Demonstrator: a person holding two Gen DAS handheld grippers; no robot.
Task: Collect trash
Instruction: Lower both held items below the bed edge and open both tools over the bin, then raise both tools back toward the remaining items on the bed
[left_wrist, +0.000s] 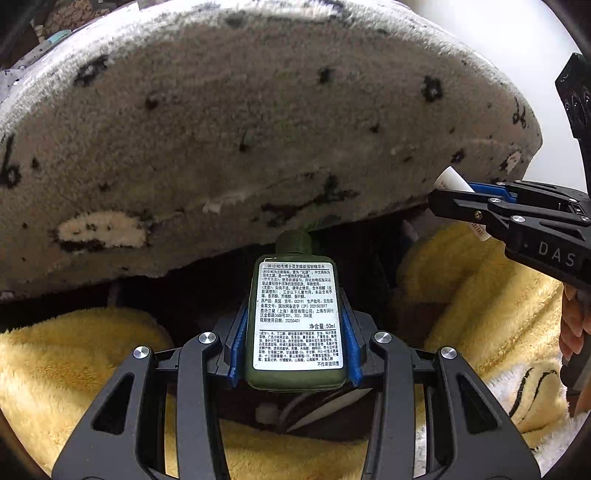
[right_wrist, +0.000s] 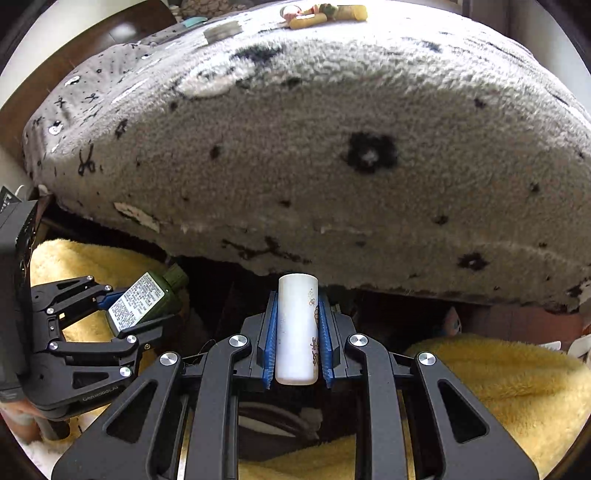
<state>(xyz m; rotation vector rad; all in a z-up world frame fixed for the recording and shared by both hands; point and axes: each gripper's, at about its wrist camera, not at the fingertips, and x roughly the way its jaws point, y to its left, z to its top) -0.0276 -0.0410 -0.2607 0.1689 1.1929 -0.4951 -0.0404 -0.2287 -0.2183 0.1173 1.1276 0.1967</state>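
Grey fuzzy bed (right_wrist: 314, 147) filled twelve o'clock, yellow blanket (right_wrist: 498, 376) below. Left gripper (left_wrist: 295, 332) jaws pinched a green bottle (left_wrist: 295, 314), right gripper (right_wrist: 297, 332) a white tube (right_wrist: 297, 328); both picked up, no bin in sight, so drop-off was left.

Between the left claw's (left_wrist: 295, 325) blue pads sits an olive-green bottle (left_wrist: 295, 376) with a white printed label. The right claw (right_wrist: 297, 332) pinches a white tube (right_wrist: 295, 325) with brown markings. Ahead, a grey blanket (right_wrist: 314, 147) carries black flower prints; below lies yellow fleece (left_wrist: 74, 369).
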